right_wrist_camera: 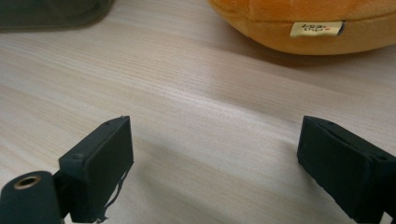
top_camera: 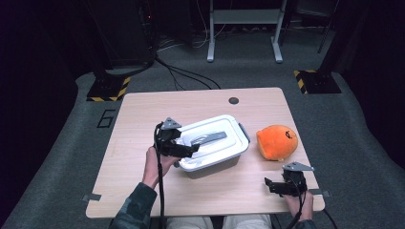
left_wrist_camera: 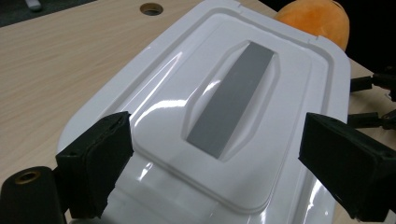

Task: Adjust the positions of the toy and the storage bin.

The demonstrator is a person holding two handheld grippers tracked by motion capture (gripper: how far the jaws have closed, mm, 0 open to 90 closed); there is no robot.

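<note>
A pale wooden bench (top_camera: 143, 143) is standing on grey carpet (top_camera: 57, 143) in a dark room. The left gripper (top_camera: 184, 149) is hovering, jaws open, over the white lidded box (top_camera: 224, 138) mid-bench. The right gripper (top_camera: 273, 186), jaws open and empty, is sitting near an orange plush toy (top_camera: 277, 141).

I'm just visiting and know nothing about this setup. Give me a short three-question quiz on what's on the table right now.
1. True or false: the white box has its lid on.
2. Which gripper is over the box: A) left gripper, B) right gripper?
3. Fill in: the orange plush toy lies on the ____, beside the box.

Key: 1 true: the lid with its grey handle sits on top. 2 A: its open jaws hang over the lid's near end, gripping nothing. 3 table.
</note>
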